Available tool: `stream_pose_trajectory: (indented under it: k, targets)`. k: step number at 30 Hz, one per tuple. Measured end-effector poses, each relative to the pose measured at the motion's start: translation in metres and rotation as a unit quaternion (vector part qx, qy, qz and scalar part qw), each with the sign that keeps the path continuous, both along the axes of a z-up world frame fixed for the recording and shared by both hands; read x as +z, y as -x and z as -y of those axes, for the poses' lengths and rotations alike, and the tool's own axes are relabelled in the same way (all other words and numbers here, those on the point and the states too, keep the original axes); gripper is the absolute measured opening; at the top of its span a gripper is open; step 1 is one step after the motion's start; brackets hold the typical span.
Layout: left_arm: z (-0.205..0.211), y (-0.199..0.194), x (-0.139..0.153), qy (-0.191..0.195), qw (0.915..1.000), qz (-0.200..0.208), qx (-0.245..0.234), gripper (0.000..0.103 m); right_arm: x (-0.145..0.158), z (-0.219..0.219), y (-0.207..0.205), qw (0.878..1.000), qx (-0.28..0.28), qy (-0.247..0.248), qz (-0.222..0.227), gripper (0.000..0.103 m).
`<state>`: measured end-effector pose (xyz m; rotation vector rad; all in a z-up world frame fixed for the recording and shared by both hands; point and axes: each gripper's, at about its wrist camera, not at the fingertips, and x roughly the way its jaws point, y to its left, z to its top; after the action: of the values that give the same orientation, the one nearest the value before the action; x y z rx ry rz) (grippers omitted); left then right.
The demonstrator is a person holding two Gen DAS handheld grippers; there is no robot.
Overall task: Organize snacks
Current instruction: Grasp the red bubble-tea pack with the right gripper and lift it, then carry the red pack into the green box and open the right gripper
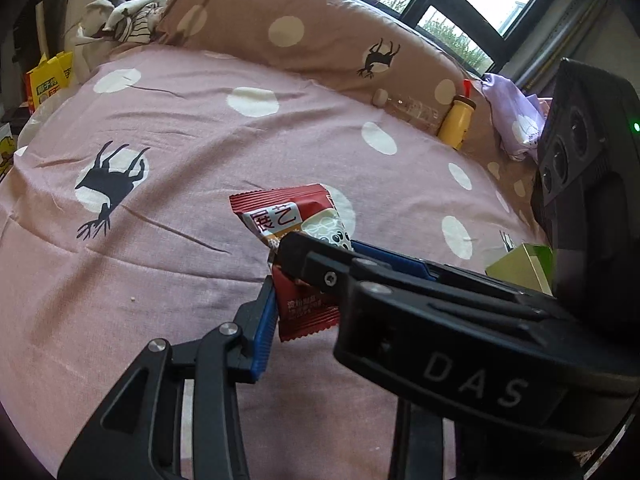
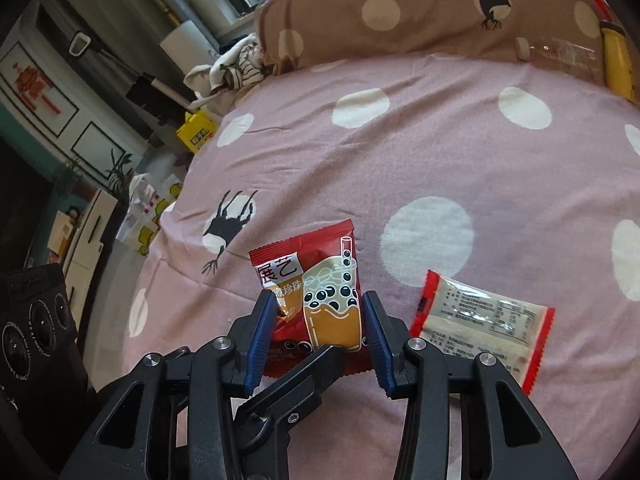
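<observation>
A red snack packet with a bubble-tea picture [image 2: 316, 300] stands between the blue pads of my right gripper [image 2: 320, 320], which touch both its sides. The same packet [image 1: 296, 220] shows in the left wrist view, with my left gripper [image 1: 312, 280] around its lower part; one left finger [image 1: 260, 328] touches its left edge, the other is hidden behind the right gripper's finger [image 1: 320, 268] crossing in front. A second packet [image 2: 484, 324], red-edged and lying back side up, rests on the pink bedsheet [image 2: 400, 152] to the right.
A brown spotted pillow [image 1: 304, 28] lies at the back. A yellow bottle [image 1: 456, 120] and a clear wrapper [image 1: 416, 112] rest against it. A green box [image 1: 520, 268] sits at the right. Yellow bags [image 1: 48, 76] and clutter stand beyond the bed's left edge.
</observation>
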<state>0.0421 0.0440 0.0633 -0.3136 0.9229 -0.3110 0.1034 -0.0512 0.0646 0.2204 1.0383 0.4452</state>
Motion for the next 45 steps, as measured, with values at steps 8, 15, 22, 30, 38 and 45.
stream_pose_trajectory:
  k: [8, 15, 22, 30, 38, 45]
  targets:
    - [0.028, 0.029, 0.013, -0.001, 0.9983, 0.031, -0.050, 0.035, 0.015, 0.027, 0.047, 0.998, -0.048, -0.003, 0.033, 0.047]
    - [0.056, 0.049, 0.022, -0.013, 0.9940, 0.063, -0.089, 0.035, 0.028, 0.054, 0.077, 0.993, -0.093, -0.003, 0.069, 0.047]
    - [0.072, 0.060, 0.023, -0.024, 0.9909, 0.087, -0.099, 0.035, 0.030, 0.073, 0.094, 0.989, -0.113, -0.013, 0.091, 0.047]
    - [0.082, 0.066, 0.022, -0.018, 0.9892, 0.105, -0.100, 0.035, 0.029, 0.083, 0.102, 0.987, -0.118, -0.016, 0.109, 0.047]
    - [0.089, 0.076, 0.033, -0.020, 0.9857, 0.130, -0.105, 0.035, 0.038, 0.090, 0.114, 0.984, -0.123, -0.016, 0.130, 0.047]
    - [0.116, 0.077, 0.053, -0.028, 0.9779, 0.158, -0.134, 0.035, 0.059, 0.108, 0.126, 0.977, -0.132, -0.003, 0.169, 0.047]
